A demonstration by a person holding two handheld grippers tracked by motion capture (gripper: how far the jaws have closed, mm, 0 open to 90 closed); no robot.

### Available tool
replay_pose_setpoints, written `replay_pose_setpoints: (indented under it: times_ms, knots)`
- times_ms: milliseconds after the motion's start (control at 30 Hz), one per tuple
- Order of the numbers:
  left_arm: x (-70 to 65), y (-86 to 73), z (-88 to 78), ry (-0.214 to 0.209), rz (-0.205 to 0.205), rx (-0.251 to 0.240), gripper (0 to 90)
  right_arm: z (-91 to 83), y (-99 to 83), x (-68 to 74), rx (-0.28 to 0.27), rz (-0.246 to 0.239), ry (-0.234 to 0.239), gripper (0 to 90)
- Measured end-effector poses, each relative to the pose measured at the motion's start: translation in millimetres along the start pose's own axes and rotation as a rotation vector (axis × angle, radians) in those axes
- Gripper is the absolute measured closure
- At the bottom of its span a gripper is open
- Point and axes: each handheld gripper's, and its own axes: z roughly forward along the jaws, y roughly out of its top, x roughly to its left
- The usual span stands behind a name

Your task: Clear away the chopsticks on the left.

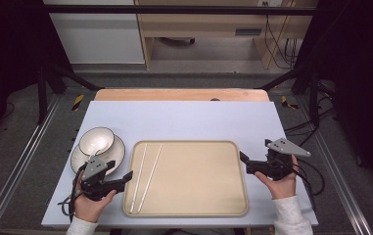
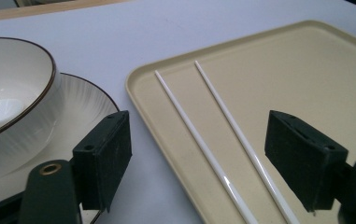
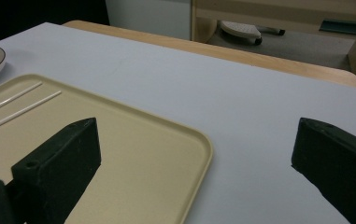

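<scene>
I see a pale blue-grey mat [image 1: 184,120] covering the table; a strip of bare wood table edge [image 1: 181,94] shows along its far side; beyond it I note a grey floor, light wooden furniture [image 1: 198,29] and a white panel; dark frame rails run down both sides, and cables hang at the far right.

A cream rectangular tray [image 1: 198,196] with rounded corners and a low raised rim lies in the near middle of the mat; its surface is matte and plain. Two white chopsticks [image 1: 145,176] lie inside the tray at its left side, close to the left rim; they are thin, straight and glossy, nearly parallel, drawing a little closer toward the near end without touching as far as I can tell; both lie flat on the tray floor.

Left of the tray stands a white bowl [image 1: 96,140] with a dark rim, set on a white plate [image 1: 118,154] with fine ribbing.

The left gripper [image 2: 199,154] I hold low at the tray's left rim, near the plate; its jaws stand wide apart with nothing gripped; in the left gripper view the chopsticks pass between the pads [image 2: 105,154] untouched.

The right gripper [image 1: 244,163] I hold beside the tray's right rim; its jaws are spread wide and hold nothing; one jaw hangs over the tray corner, the other over bare mat.
</scene>
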Motion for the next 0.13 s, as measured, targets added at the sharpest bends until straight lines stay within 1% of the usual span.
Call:
replay_pose_setpoints:
  times_ms: [133]
  knots:
    - [4.3,-1.6,-3.5,0.008,0.0,-0.005,23.0,1.2,-2.3,-2.5,0.009,0.01,-0.002,1.9]
